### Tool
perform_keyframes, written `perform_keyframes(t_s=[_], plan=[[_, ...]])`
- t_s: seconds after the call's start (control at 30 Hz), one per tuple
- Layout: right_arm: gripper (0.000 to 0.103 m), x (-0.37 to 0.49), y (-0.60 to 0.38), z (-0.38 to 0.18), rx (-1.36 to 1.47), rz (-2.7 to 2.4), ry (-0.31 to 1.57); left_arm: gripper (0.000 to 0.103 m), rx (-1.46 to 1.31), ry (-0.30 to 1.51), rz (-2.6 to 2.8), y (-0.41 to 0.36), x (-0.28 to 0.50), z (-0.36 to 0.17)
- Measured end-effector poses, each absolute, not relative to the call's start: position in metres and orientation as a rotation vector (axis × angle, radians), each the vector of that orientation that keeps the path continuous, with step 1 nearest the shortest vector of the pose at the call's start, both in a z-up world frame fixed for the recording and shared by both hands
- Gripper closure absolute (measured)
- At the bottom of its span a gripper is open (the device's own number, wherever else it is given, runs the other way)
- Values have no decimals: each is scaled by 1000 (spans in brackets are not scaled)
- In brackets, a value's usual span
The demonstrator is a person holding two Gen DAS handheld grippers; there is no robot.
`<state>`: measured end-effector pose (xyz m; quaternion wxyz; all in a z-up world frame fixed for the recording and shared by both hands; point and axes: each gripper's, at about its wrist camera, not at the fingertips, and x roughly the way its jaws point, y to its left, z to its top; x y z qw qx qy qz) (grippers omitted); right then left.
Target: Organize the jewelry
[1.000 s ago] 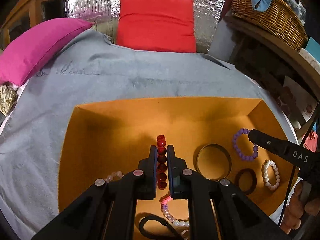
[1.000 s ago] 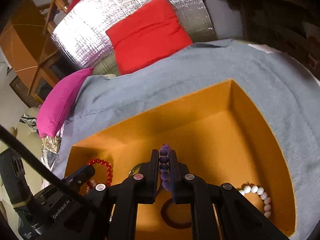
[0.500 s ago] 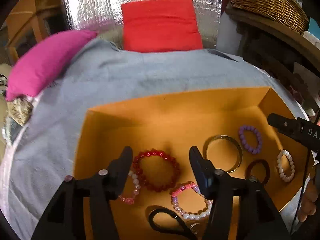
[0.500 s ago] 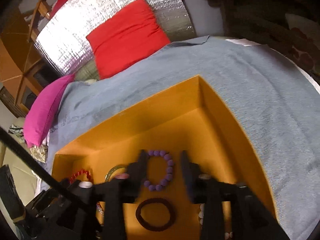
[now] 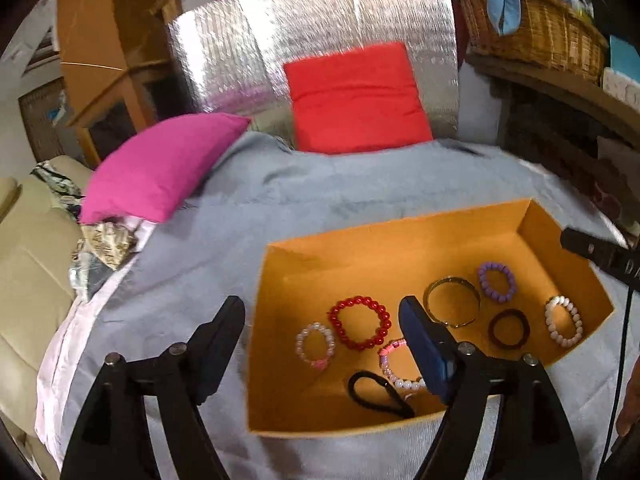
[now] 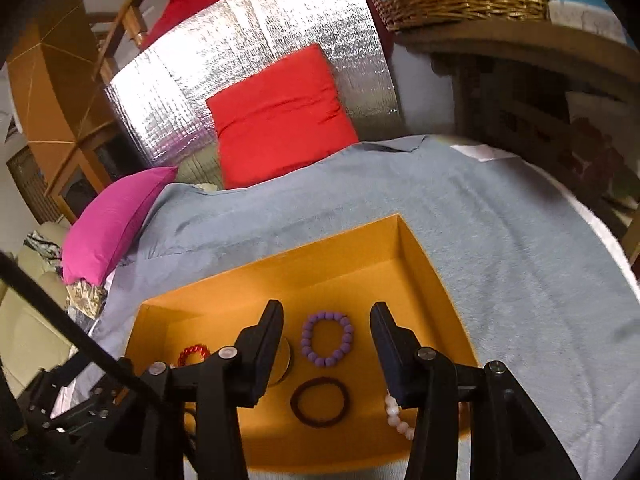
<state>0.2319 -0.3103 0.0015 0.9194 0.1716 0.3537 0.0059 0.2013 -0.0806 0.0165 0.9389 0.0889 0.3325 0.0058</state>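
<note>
Left claw (image 5: 322, 324) spread wide, holding nothing, above near left corner of orange box (image 5: 400, 232). Right claw (image 6: 326, 330) also spread, empty, over purple bracelet (image 6: 327, 338). Inside box, flat on bottom: red bracelet (image 5: 360, 328), metal bangle (image 5: 452, 306), brown hair tie (image 5: 510, 327), white bracelet (image 5: 563, 321), black hair tie (image 5: 378, 394). Box resting on grey blanket (image 5: 248, 208).

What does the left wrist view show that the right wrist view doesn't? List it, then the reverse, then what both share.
Only the left wrist view: the pale pink bead bracelet, the pink-and-white bracelet, the black hair tie and the whole metal bangle.

Only the right wrist view: nothing in the box.

Both: the orange box, purple bracelet, dark brown ring, red bracelet, white bracelet, and open grippers, left and right.
</note>
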Motion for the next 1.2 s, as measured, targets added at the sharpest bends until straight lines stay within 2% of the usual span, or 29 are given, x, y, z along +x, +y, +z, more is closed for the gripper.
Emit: perform_keyframes(t_s=[0.47,1.2], plan=[[53,167,-277,28,232,69,697,22,143,586,60,-46,137,53],[52,89,-252,51,140,78,639,22,142,552,27,-33,80,67]])
